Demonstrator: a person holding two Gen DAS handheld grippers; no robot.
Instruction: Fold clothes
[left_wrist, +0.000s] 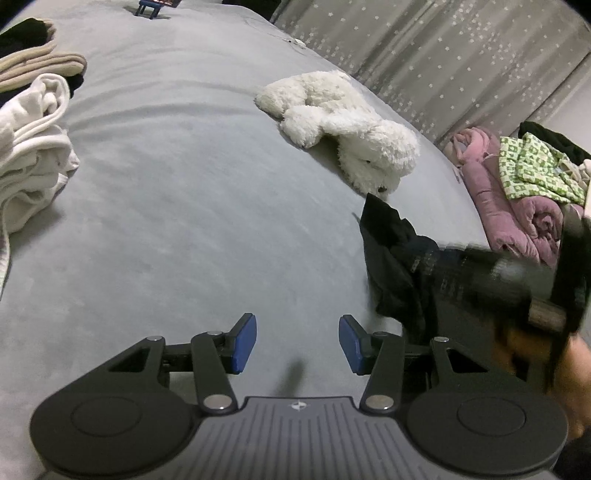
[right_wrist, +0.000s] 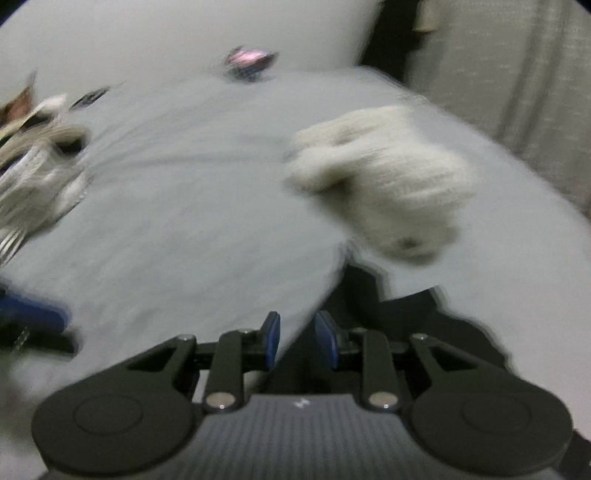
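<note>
I see the black garment (left_wrist: 395, 266) bunched on the grey bed (left_wrist: 184, 221), right of centre, just below the white plush toy (left_wrist: 340, 125). My right tool (right_wrist: 297, 341) stands narrowly parted at the garment's edge; blur prevents me confirming a grip. My left tool (left_wrist: 297, 343) is wide apart, holding nothing. White clothes (left_wrist: 33, 147) are piled left. A pink quilt (left_wrist: 517, 206) lies beside star-patterned curtains (left_wrist: 461, 59).

No readable text.
Only a small white emblem, no letters, marks each claw body (left_wrist: 297, 406) (right_wrist: 301, 403).
</note>
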